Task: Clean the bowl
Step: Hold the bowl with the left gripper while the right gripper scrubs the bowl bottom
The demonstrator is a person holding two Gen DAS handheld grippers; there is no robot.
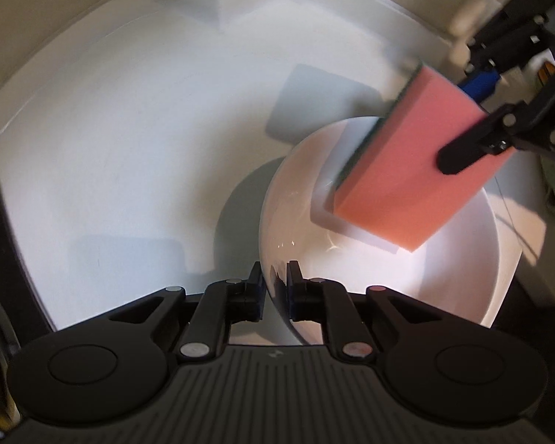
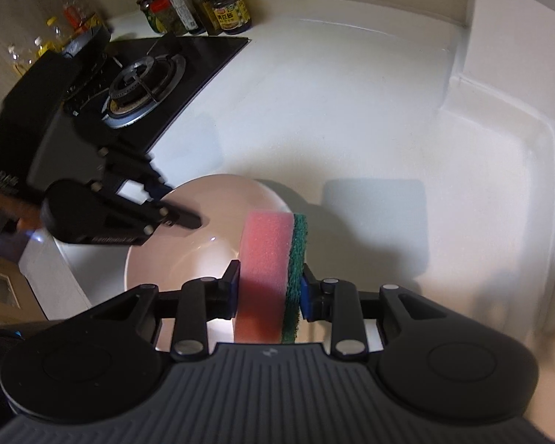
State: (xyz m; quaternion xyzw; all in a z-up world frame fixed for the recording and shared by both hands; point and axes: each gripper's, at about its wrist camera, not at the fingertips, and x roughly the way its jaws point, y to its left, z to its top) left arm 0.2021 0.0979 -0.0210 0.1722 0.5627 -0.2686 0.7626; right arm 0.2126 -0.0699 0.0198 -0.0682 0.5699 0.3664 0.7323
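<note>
Left gripper point(image 1: 276, 277) pinches the white bowl's point(image 1: 388, 277) rim; right gripper point(image 2: 268, 281) clamps the pink sponge point(image 2: 264, 270).

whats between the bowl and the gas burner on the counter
Only bare white counter lies between the bowl and the gas burner. The right wrist view shows it, with the left gripper reaching over the bowl's rim from that side.

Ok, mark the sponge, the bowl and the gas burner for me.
sponge point(image 2: 264, 277): right wrist view, on its pink foam face.
bowl point(image 1: 458, 259): left wrist view, on its bare white inner wall.
gas burner point(image 2: 144, 81): right wrist view, on the metal ring.
</note>
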